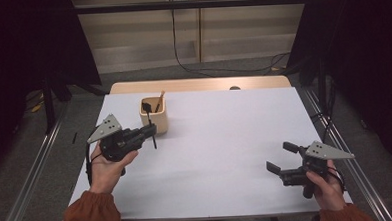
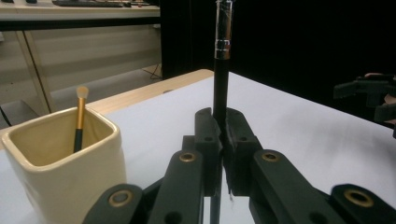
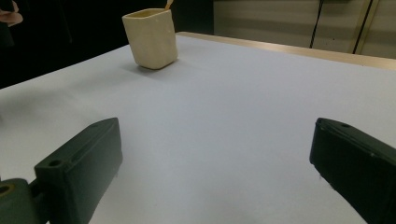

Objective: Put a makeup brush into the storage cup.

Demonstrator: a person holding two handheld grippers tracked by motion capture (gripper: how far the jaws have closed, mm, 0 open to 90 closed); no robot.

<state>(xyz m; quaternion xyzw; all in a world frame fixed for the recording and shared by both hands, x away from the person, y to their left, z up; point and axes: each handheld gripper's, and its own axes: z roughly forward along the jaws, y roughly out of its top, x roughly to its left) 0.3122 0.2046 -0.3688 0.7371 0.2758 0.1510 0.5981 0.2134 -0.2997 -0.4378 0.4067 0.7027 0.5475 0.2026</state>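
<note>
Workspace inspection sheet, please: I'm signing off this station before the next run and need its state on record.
Surface: white table top, wooden strip along the far edge.
Job's things: cream cup holding a gold-handled brush; black brush upright beside the cup.
Clutter: nothing seen.
Grippers: left gripper shut on the black brush; right gripper open, nothing between its fingers.
Cables: black cable on the floor beyond the table.
Surroundings: dark curtains on both sides, metal rails along the floor.

left gripper [image 1: 147, 131] hovers near the table's left edge, jaws clamped shut; right gripper [image 1: 280, 158], jaws spread wide, near the right edge.
</note>
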